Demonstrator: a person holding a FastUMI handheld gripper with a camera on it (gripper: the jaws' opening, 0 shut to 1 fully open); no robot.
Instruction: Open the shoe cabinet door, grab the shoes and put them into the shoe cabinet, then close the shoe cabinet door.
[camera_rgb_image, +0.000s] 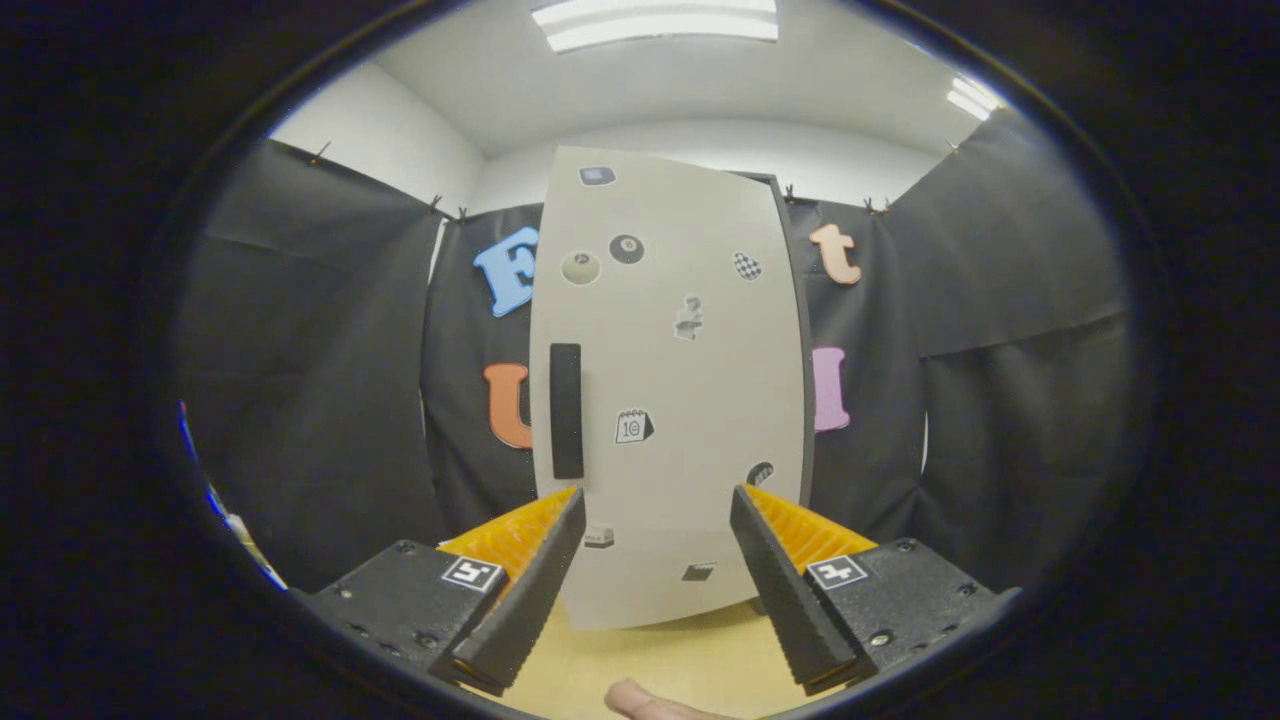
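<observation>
The shoe cabinet stands upright beyond my fingers, a tall pale box with its door shut. Small stickers dot the door. A black vertical handle sits near the door's left edge, just above my left fingertip. My gripper is open, its two fingers spread wide with nothing between them, pointing at the lower part of the door. The fingers stay short of the cabinet and touch nothing.
The cabinet rests on a light wooden tabletop. Black cloth walls close in behind and on both sides. A fingertip of the person's hand shows below the fingers.
</observation>
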